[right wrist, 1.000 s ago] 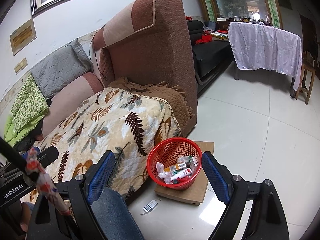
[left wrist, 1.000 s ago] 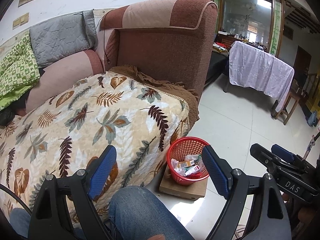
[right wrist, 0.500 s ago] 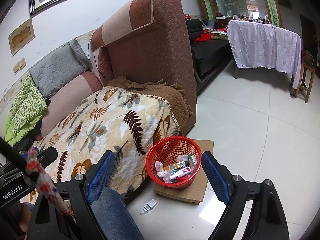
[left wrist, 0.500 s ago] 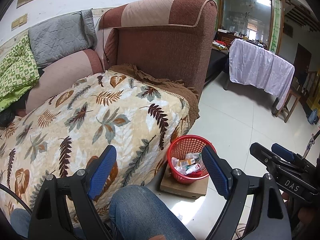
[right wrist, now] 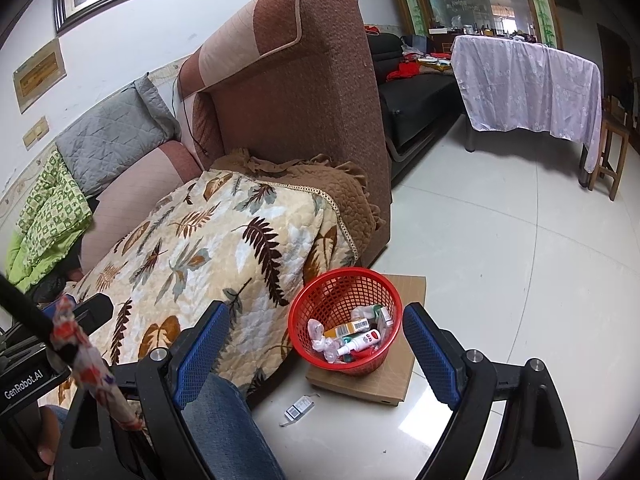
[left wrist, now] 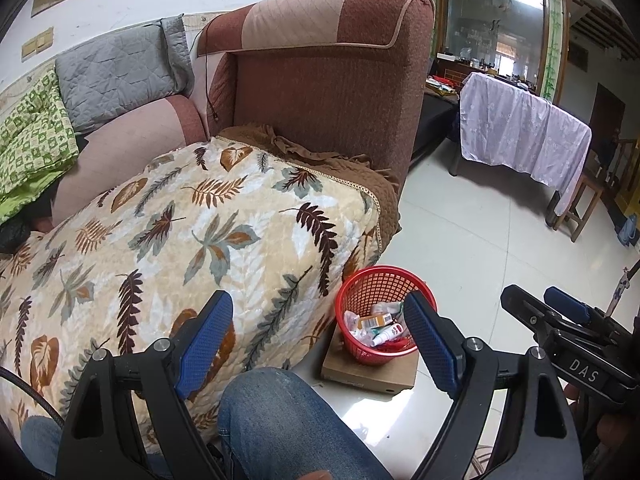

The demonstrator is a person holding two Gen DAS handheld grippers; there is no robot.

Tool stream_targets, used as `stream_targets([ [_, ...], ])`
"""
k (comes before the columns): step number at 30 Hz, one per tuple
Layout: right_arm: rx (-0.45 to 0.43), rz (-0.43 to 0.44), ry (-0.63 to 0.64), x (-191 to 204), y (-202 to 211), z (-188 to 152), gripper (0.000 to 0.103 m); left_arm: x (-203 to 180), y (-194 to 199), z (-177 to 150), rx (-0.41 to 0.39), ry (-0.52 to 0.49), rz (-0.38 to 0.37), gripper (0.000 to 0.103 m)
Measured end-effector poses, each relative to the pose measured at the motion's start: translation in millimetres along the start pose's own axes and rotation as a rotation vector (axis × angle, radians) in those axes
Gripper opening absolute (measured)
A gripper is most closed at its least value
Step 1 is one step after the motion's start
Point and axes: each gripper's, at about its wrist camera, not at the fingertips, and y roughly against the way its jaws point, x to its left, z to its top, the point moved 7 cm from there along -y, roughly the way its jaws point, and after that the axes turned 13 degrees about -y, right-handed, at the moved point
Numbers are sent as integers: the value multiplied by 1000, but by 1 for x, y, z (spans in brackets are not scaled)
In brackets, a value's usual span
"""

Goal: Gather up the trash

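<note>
A red mesh basket [left wrist: 383, 276] [right wrist: 345, 280] stands on a flat cardboard box [left wrist: 368, 376] [right wrist: 384, 382] on the floor beside the sofa. It holds trash [left wrist: 378, 326] [right wrist: 352, 338]: small bottles, boxes and crumpled wrappers. A small flat scrap of packaging [right wrist: 299, 406] lies on the tiles in front of the box. My left gripper [left wrist: 316, 320] is open and holds nothing, above a knee in jeans [left wrist: 280, 412]. My right gripper [right wrist: 316, 332] is also open with nothing in it, its blue pads on either side of the basket in the right wrist view.
A brown sofa [left wrist: 320, 92] carries a leaf-print blanket [left wrist: 180, 240] that hangs down next to the basket. A table under a lilac cloth [right wrist: 528, 88] and a wooden stool [right wrist: 612, 152] stand at the far right. White floor tiles [right wrist: 500, 260] stretch between them.
Both views have drifted only slightly; the basket sits a little further off in the left wrist view. Both grippers stay open and nothing has been picked up.
</note>
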Motion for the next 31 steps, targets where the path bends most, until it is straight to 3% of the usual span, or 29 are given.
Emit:
stream_targets([
  [22,19,-3,-20,-12,-12,-1,91,-9,-18,-6,46,-17,-37,86],
  [26,21,-7,-26,-16,-15,2,91,-16,-26,-4,57,-19,-79,86],
  [31,44,-13,-45,-22,-27,3,91,-17,-48,-10,107,21,-201,86],
])
